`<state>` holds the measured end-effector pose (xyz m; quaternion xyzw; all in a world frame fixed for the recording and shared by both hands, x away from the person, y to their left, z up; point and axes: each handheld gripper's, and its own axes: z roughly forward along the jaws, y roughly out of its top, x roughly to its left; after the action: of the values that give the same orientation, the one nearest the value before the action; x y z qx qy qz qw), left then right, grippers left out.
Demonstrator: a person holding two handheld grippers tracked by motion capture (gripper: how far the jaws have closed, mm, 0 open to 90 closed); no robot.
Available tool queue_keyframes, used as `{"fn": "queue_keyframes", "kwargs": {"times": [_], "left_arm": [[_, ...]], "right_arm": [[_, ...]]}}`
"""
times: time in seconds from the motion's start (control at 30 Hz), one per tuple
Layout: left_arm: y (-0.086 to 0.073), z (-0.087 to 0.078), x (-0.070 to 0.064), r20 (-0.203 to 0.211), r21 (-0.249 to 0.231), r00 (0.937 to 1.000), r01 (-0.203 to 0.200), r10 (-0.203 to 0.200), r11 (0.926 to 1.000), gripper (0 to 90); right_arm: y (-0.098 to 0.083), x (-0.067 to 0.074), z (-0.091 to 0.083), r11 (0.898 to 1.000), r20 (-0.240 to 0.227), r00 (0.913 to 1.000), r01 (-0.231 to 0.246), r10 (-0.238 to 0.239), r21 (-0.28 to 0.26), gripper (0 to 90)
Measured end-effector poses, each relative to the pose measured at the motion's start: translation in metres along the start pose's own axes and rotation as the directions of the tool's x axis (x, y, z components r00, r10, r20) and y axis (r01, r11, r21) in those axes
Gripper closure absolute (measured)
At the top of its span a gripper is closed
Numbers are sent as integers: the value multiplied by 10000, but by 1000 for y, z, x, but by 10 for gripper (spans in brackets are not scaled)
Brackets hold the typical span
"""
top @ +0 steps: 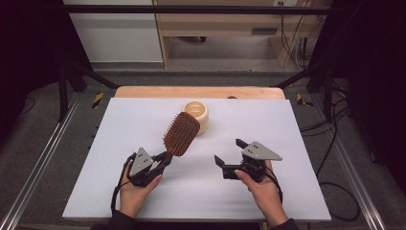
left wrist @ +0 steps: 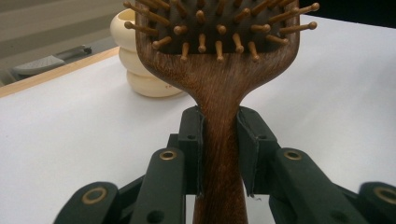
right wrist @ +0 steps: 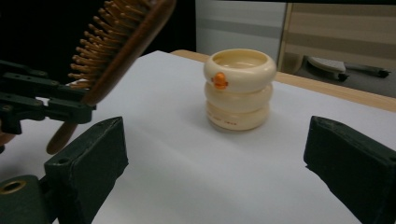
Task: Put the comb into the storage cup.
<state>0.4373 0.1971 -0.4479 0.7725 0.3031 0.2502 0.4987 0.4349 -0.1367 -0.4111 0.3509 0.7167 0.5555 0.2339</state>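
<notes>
Hairbrush held up, cup waiting beyond

The left gripper (top: 165, 158) clamps the hairbrush (top: 181, 133) by its handle, head slanting up toward the cream cup (top: 197, 116) just behind it; the right gripper (top: 229, 152) stands wide and empty, facing the cup from farther off.

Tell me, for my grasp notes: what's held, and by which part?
The left gripper clamps the wooden hairbrush by its handle; the right gripper holds nothing.
</notes>
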Motion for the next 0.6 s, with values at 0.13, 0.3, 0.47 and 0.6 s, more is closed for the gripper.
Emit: {"fn": "queue_keyframes", "kwargs": {"times": [0.13, 0.3, 0.47, 0.6], "left_arm": [[0, -2, 0, -64, -72, 10000, -12, 11, 10000, 726], [-1, -4, 0, -155, -133, 9999, 7, -9, 9999, 726], [-2, -5, -1, -231, -129, 9997, -39, 36, 9999, 726], [-2, -7, -3, -191, -207, 9998, 49, -53, 9998, 726]], "right_arm": [[5, 12, 12, 9998, -387, 9991, -172, 172, 24, 56], [13, 22, 25, 9965, -953, 9922, -818, 800, -150, 54], [21, 32, 33, 9966, -1126, 9907, -791, 760, -237, 52], [26, 38, 39, 9941, -1354, 9856, -1055, 1013, -239, 50]]}}
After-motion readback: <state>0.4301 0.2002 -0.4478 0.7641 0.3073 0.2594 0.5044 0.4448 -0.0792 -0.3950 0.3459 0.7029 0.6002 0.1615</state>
